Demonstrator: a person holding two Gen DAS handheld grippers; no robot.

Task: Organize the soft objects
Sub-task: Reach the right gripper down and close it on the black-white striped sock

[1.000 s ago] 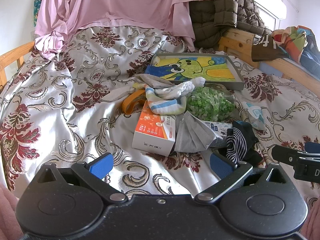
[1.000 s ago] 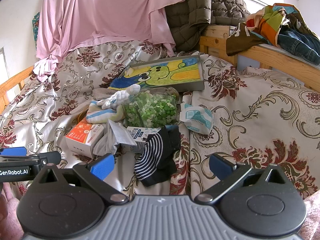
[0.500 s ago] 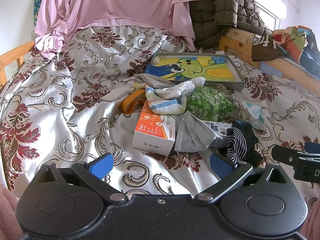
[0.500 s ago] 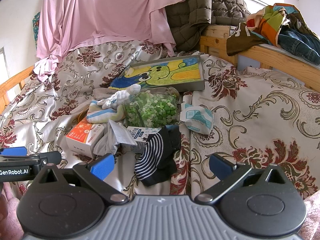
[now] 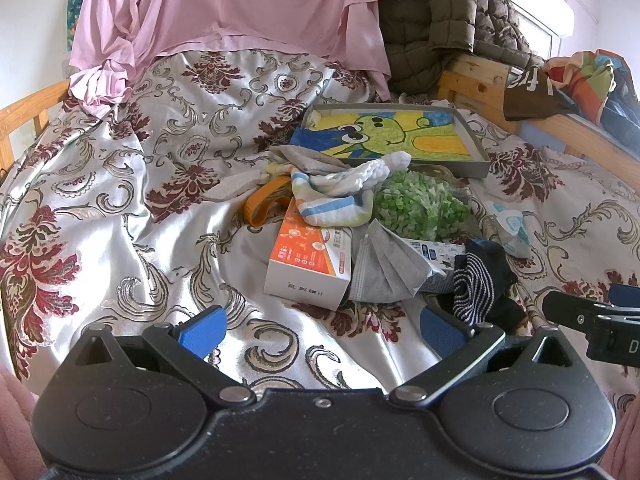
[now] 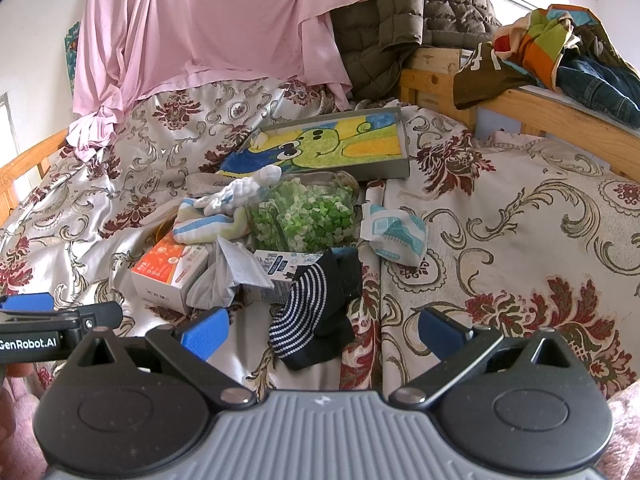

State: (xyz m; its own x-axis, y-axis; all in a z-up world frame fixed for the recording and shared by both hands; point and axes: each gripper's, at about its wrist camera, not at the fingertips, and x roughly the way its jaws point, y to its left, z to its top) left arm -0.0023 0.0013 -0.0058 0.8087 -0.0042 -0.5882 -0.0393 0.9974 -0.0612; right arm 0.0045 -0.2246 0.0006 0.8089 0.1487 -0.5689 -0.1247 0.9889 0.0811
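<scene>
**Ana:** Left claw first: blue ribbed pads spread wide, nothing between them, hovering over the glossy satin bedspread near the bed's front edge.

**Ben:** Right claw the same, jaws apart and empty. Just beyond its gap lies the striped sock, a dark knit with thin white bands, crumpled on the bed.

**Ana:** From the left view that striped sock sits just past the right-hand pad. Beside it lies a pleated grey face mask, soft and folded like a fan, leaning on the orange-and-white carton, a stiff rectangular box.

**Ben:** Behind the carton, a rumpled towel, terry-looking with blue and yellow stripes, and a knotted white cloth draped over it. An orange strap loops out to the left.

**Ana:** Clear bag of green pieces, lumpy and shiny, in the middle of the pile. To its right, a crinkled white-and-teal packet sits alone on the bedspread.

**Ben:** Towards the head of the bed, a flat grey-rimmed frame with a green cartoon picture. Pink sheet hangs in soft folds behind, puffy olive quilted jacket beside it.

**Ana:** Heap of colourful clothes on the wooden rail, far right.
</scene>
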